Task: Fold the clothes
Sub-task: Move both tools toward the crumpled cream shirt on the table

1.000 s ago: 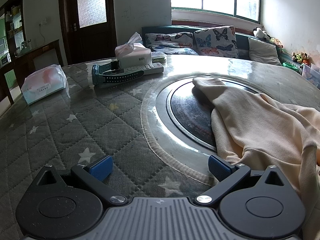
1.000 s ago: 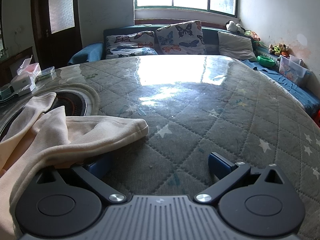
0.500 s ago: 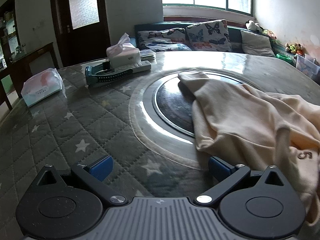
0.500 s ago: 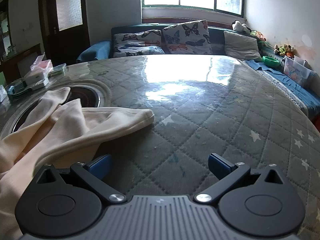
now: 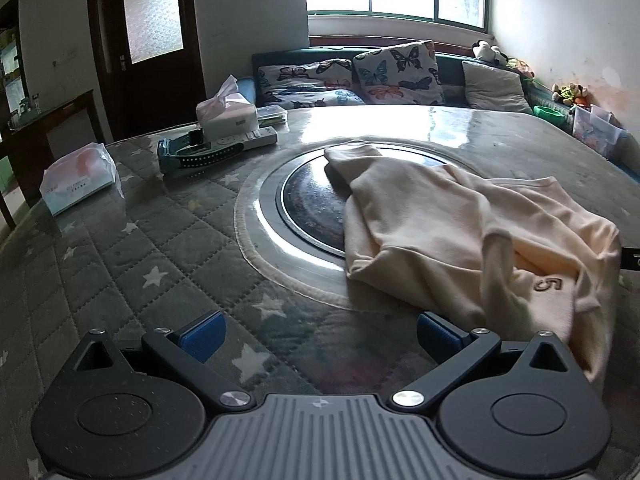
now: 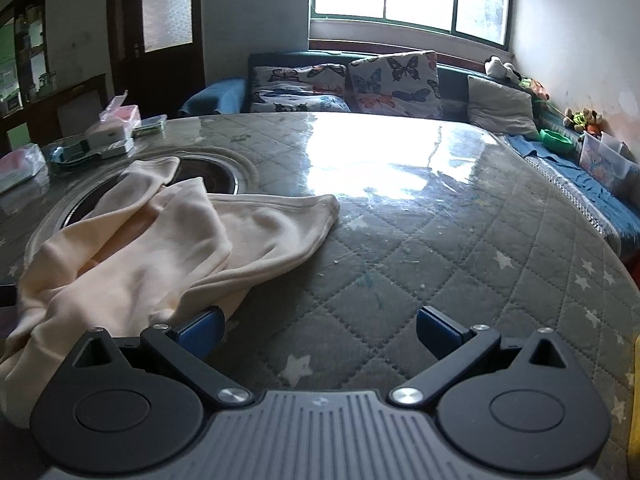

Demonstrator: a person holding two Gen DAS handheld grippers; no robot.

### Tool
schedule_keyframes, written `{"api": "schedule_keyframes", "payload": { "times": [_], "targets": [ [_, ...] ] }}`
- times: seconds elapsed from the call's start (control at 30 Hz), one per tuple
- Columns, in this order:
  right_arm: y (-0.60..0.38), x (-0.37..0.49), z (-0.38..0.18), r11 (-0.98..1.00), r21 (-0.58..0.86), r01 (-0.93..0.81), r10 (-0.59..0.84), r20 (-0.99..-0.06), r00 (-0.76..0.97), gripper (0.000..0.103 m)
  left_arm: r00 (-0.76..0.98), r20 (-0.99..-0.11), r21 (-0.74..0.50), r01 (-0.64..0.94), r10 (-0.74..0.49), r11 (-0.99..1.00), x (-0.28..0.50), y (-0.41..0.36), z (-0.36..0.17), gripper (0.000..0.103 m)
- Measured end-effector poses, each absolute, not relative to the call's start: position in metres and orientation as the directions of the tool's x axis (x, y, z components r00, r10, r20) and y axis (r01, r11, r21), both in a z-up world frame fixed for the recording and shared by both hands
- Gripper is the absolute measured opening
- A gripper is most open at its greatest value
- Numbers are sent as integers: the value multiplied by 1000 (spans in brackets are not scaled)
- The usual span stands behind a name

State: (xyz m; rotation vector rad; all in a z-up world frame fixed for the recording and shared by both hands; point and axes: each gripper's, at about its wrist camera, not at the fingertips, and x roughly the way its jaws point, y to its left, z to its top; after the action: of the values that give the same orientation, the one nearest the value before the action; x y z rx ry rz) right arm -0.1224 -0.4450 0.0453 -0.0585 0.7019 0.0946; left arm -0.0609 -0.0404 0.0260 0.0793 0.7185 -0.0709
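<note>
Since both grippers stand with jaws spread and nothing between the pads, I judge this a reach-and-regrasp stage, not a carry. The garment is still a loose heap: rumpled, unfolded, one sleeve thrown out flat.

Near to far, landmark = the round inset plate in the table:
- Left gripper: wide apart, on the near side of the plate; garment's near hem just beside its right pad, draped past it.
- Right gripper: wide apart, right of the plate; cloth touches or overlaps its left pad.
- Garment: covers the plate's right part, one sleeve tip reaching its far rim.

Next move calls for pinching two edges or corners and pulling the cloth flat. Thick, floppy fabric, so layers may bunch.
</note>
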Motion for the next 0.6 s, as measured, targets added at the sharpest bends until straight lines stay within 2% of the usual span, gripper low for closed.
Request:
{"api": "schedule_keyframes", "payload": {
  "times": [0.6],
  "targets": [
    [-421, -167, 48, 975, 2, -224, 173, -641, 748, 103, 747, -664, 40, 83, -36, 996, -86, -49, 34, 103]
  ]
}}
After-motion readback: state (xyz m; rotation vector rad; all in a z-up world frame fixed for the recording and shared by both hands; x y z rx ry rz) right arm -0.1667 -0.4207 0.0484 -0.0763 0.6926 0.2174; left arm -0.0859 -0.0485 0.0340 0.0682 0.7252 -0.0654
